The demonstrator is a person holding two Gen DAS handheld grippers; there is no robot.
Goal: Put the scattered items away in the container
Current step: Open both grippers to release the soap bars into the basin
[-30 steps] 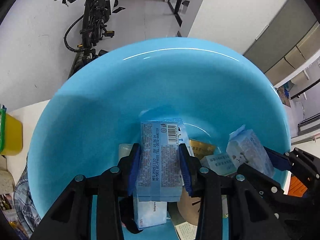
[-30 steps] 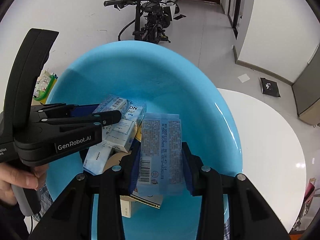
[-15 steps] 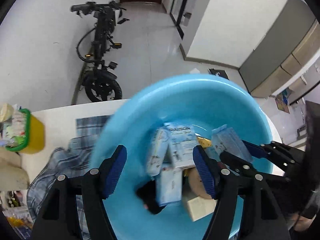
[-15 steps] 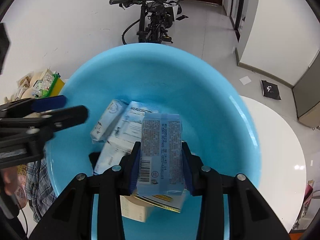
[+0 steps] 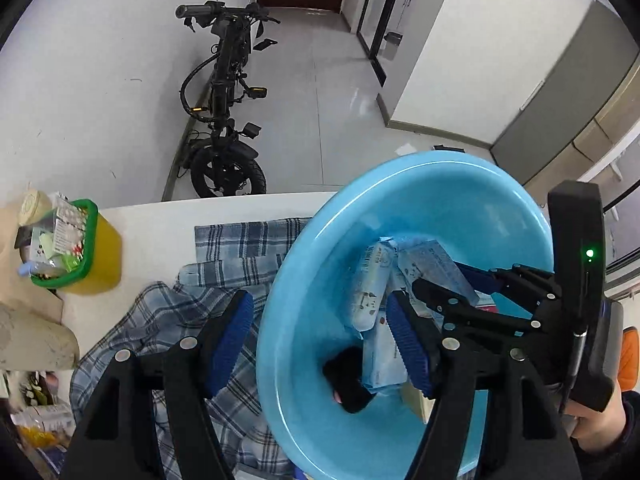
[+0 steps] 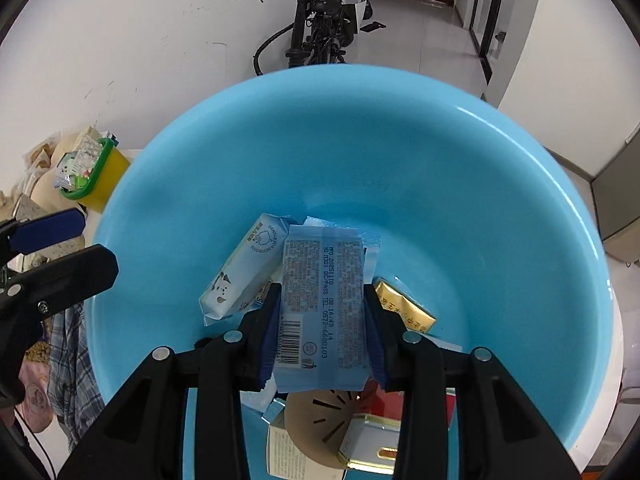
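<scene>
Over the blue basin (image 6: 460, 184), tissue pack (image 6: 323, 304) clamped between right jaws.

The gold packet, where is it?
In the right wrist view, the gold packet lies inside the blue bowl, just right of the right gripper's fingers.

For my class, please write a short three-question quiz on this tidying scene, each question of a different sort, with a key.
1. True or false: the left gripper is shut on a tissue pack.
2. Multiple choice: the right gripper holds the light blue tissue pack with the printed barcode above which thing? A) the yellow bin with a green rim B) the round light blue plastic basin C) the blue and white plaid cloth
3. Fill in: the gold foil packet lies inside the ____.

Key: 1 false, its jaws are open and empty; 2 B; 3 basin.
</scene>
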